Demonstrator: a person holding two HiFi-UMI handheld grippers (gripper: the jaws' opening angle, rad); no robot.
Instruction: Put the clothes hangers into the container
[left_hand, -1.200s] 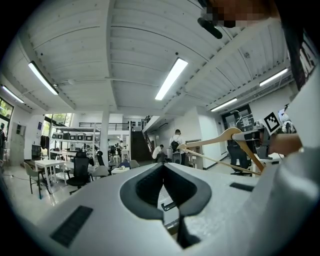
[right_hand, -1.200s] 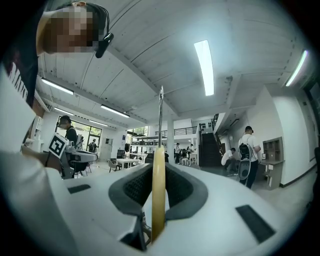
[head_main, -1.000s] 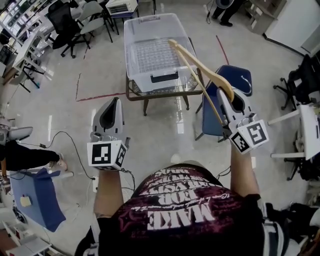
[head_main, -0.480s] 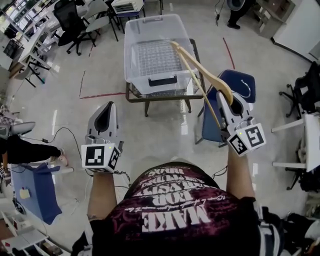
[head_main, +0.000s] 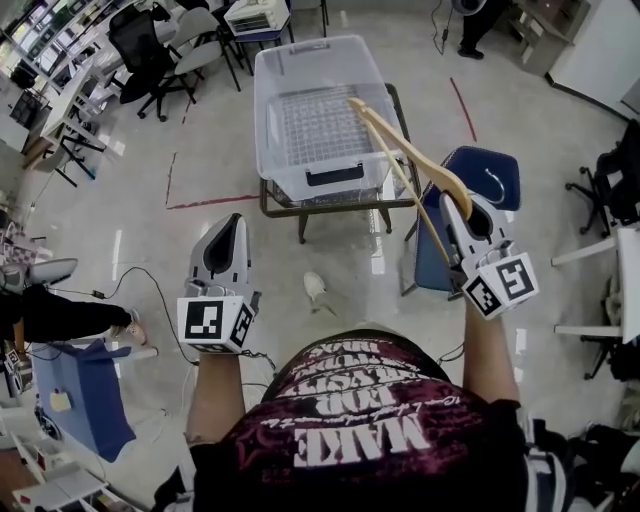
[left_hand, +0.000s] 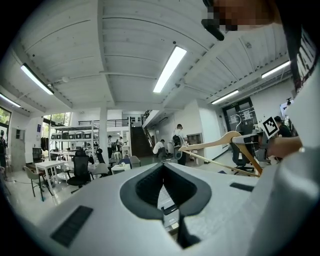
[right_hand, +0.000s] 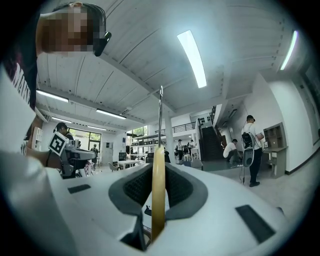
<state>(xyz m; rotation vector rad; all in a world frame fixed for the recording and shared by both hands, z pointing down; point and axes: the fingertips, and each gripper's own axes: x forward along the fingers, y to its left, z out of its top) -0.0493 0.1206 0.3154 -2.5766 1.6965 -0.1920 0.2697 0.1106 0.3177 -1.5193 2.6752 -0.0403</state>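
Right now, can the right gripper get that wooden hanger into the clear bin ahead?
Probably yes. The right gripper clamps the wooden hanger, whose far end appears to hang over the open clear bin; nothing blocks it.

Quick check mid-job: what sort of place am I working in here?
Probably an open-plan lab or workshop: office chairs and white desks to one side, strip lights on a bare ceiling, and a staircase up to a mezzanine.

The head view looks steeply down over the person's shoulders onto the left gripper, right gripper and clear plastic container ahead. Each gripper view sits close behind its own jaws, facing level across the hall. All three views share the pale wooden clothes hanger.
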